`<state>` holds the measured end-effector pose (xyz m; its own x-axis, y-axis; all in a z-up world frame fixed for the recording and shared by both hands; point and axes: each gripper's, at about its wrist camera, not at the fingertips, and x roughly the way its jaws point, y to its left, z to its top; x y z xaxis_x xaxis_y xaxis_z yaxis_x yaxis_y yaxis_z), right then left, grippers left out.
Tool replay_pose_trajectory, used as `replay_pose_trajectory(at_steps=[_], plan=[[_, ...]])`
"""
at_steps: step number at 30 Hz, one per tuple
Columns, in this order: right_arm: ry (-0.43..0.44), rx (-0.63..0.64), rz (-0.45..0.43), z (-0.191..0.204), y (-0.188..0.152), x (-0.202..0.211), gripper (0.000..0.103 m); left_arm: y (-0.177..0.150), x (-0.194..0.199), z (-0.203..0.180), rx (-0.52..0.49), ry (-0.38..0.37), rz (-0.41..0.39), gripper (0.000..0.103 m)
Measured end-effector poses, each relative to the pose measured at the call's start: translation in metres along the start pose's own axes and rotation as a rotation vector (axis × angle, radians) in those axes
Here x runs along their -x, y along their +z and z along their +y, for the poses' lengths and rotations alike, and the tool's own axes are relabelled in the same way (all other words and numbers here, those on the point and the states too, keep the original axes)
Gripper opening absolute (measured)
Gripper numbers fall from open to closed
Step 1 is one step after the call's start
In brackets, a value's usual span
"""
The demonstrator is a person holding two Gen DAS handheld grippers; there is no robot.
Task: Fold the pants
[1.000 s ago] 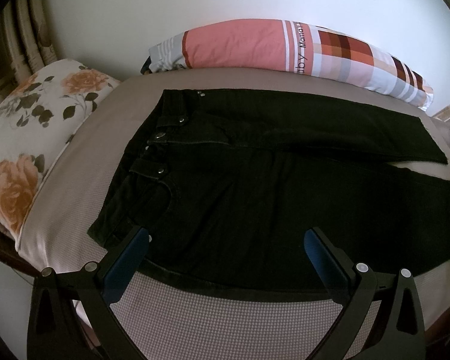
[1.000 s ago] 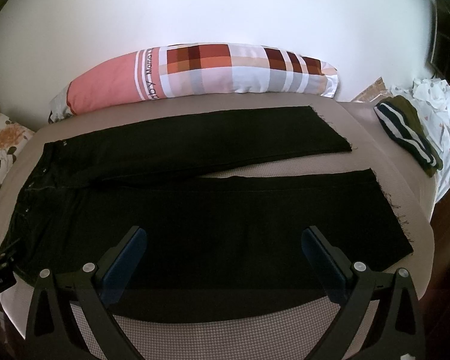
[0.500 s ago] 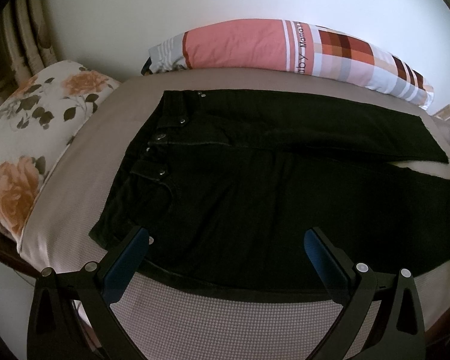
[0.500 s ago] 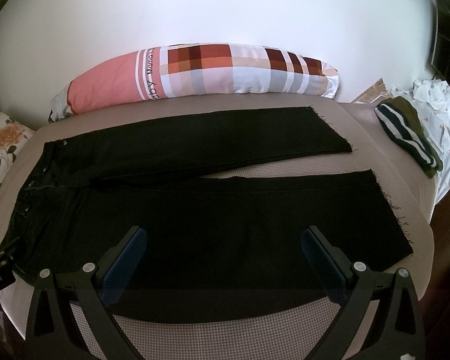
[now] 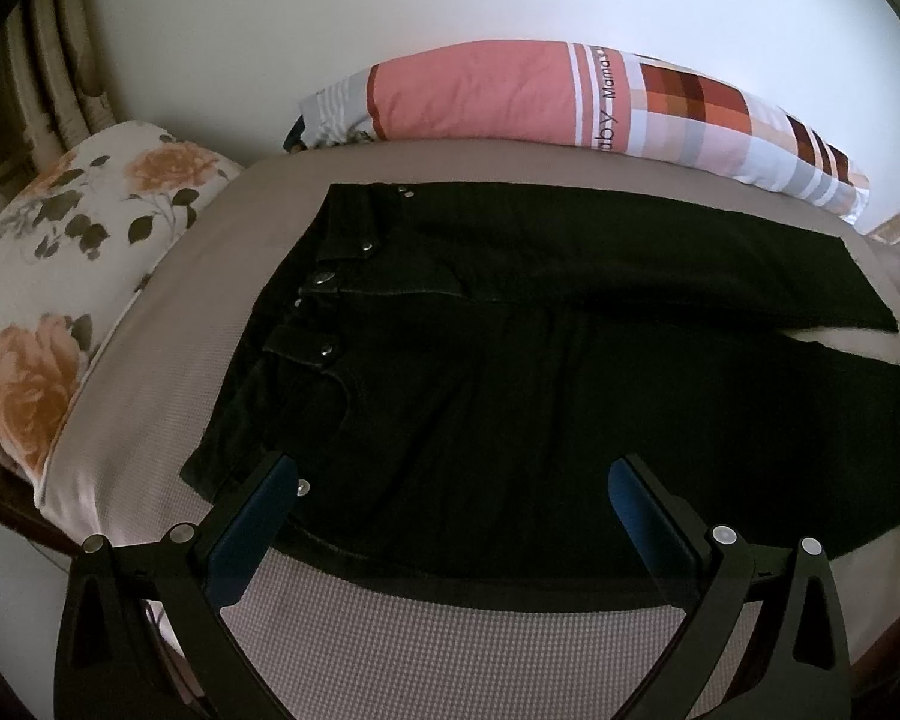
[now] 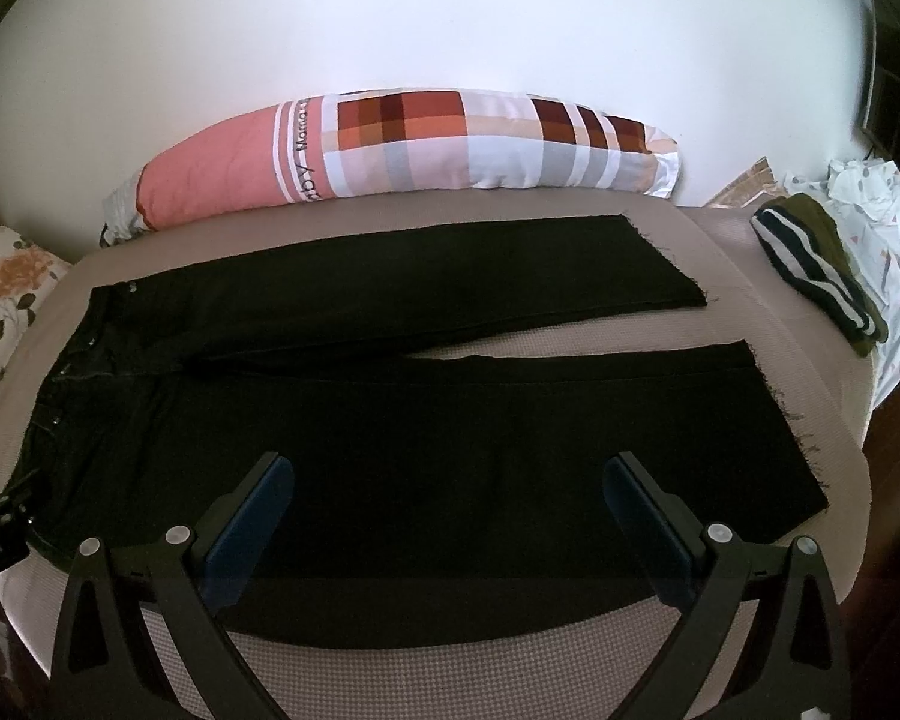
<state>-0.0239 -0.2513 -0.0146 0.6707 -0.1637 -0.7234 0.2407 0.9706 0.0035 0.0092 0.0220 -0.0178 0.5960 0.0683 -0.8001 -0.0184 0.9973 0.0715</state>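
My left gripper point(image 5: 453, 480) hangs spread wide, holding nothing, over the waist end of the black jeans point(image 5: 540, 372); my right gripper point(image 6: 450, 480) is likewise spread and empty over the near leg. The jeans lie flat and unfolded along the bed point(image 6: 450, 666), waistband toward the bed's left end, the legs splitting apart toward the right end with a wedge of bare mattress between them. The near leg's long edge runs just beside the bed's near edge, leaving a strip of checked sheet under my fingers. Its frayed hem point(image 6: 792, 420) stops near the right end of the bed. The far leg's hem point(image 6: 669, 264) ends short of that, with bare sheet beyond. A long patchwork bolster point(image 6: 402, 150) lines the far edge against the wall, near the far leg. A floral pillow point(image 5: 72, 282) bounds the left end, with bare sheet between it and the waistband. Striped folded clothing point(image 6: 816, 276) sits at the far right corner.
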Motion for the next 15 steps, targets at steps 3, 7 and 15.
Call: replay_pose_trajectory(at_steps=[3, 7, 15], plan=[[0.017, -0.017, -0.004, 0.001, 0.004, 0.000, 0.103, 0.003, -0.001, 0.003, 0.008, -0.010, -0.008, 0.103], [0.079, -0.070, 0.008, -0.006, 0.006, -0.003, 0.103, 0.009, -0.005, 0.017, 0.058, -0.052, -0.001, 0.103], [0.260, -0.125, -0.030, -0.014, 0.007, -0.006, 0.103, 0.042, -0.016, 0.065, 0.109, -0.070, -0.024, 0.100]])
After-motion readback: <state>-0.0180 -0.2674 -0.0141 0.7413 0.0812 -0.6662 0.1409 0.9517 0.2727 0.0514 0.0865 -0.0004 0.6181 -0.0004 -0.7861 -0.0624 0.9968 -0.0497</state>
